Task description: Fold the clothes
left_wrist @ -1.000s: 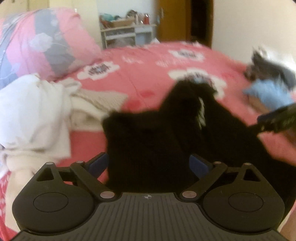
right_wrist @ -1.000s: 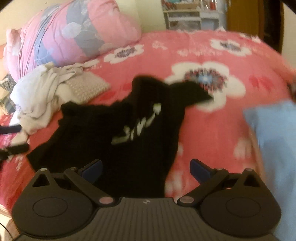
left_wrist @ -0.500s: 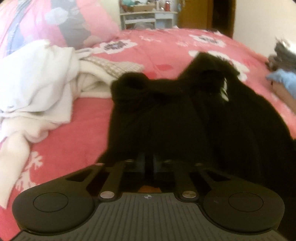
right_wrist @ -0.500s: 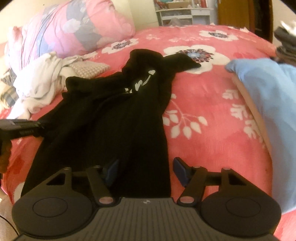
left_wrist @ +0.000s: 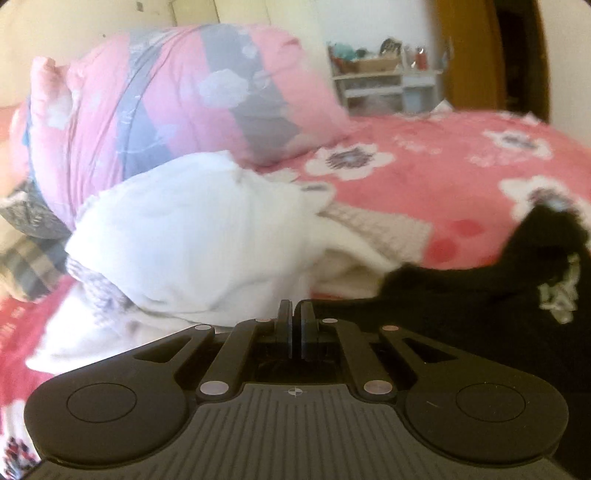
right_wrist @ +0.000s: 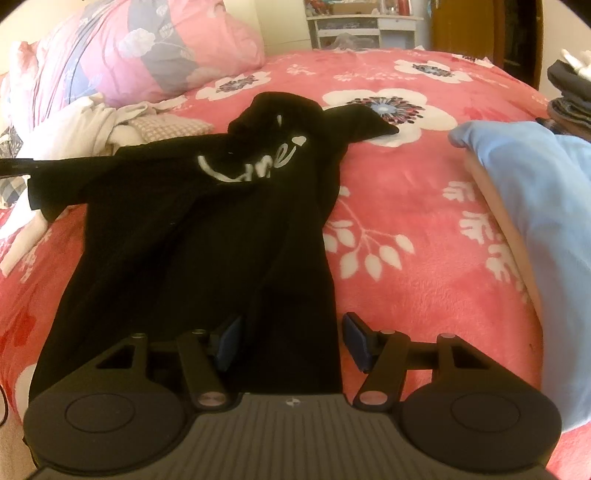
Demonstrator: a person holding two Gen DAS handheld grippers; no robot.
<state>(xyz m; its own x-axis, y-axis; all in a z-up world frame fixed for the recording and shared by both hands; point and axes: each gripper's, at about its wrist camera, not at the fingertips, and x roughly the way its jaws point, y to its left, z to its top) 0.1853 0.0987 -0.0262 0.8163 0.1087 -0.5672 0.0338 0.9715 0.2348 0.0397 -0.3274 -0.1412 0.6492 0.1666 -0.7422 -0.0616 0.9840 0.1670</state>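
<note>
A black top [right_wrist: 207, 236] with white lettering [right_wrist: 255, 166] lies spread lengthwise on the pink floral bedspread [right_wrist: 424, 221]. My right gripper [right_wrist: 291, 339] hovers at its near hem, jaws apart, blue pads on either side of the hem's right part and not pressing it. The top's left side is pulled taut toward the left edge of the right wrist view. In the left wrist view my left gripper [left_wrist: 295, 325] is shut, and the black top [left_wrist: 461, 306] runs from the right straight into its closed fingertips. What lies between the pads is hidden.
A heap of white and beige clothes [left_wrist: 192, 243] lies just beyond the left gripper, with a big pink and grey pillow [left_wrist: 177, 103] behind it. A light blue garment [right_wrist: 535, 206] and a dark stack of clothes [right_wrist: 570, 92] sit at the right. A white shelf [right_wrist: 347, 26] stands beyond the bed.
The left gripper closed on the black top's edge, then swung left toward the white heap, stretching the cloth. The right gripper narrowed its jaws and sank to the hem.
</note>
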